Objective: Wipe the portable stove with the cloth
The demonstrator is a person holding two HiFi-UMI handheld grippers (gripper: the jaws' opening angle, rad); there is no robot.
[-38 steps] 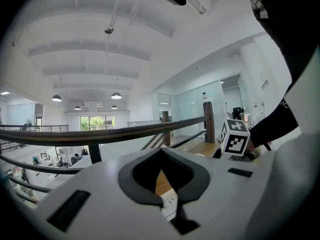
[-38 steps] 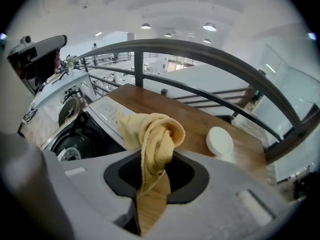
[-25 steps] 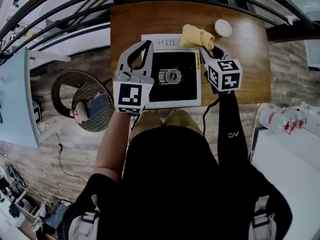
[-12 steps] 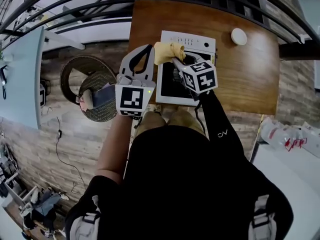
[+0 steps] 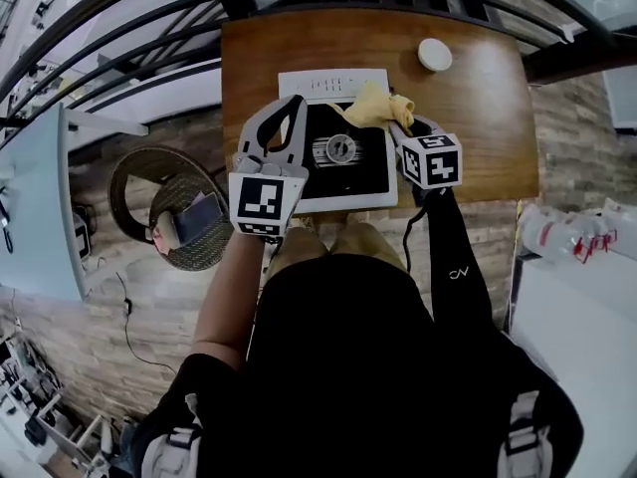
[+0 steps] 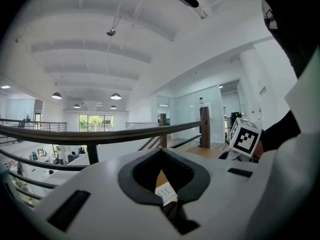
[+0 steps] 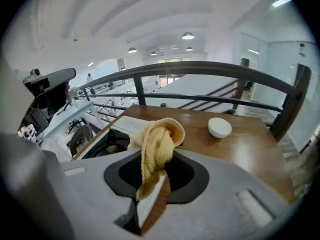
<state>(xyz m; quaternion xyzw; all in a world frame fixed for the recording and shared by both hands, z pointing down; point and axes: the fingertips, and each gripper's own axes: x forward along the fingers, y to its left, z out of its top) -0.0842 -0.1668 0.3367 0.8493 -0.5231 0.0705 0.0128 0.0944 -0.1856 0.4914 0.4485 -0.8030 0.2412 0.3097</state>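
Wood surface | right gripper clamps cloth at stove's far-right corner; burner lies near-left | left gripper closed, empty

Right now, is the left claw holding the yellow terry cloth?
No; the yellow terry cloth hangs from the right claw, the left claw holds nothing.

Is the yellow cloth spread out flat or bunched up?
Bunched up: the cloth hangs as a crumpled wad, pinched by the right gripper.
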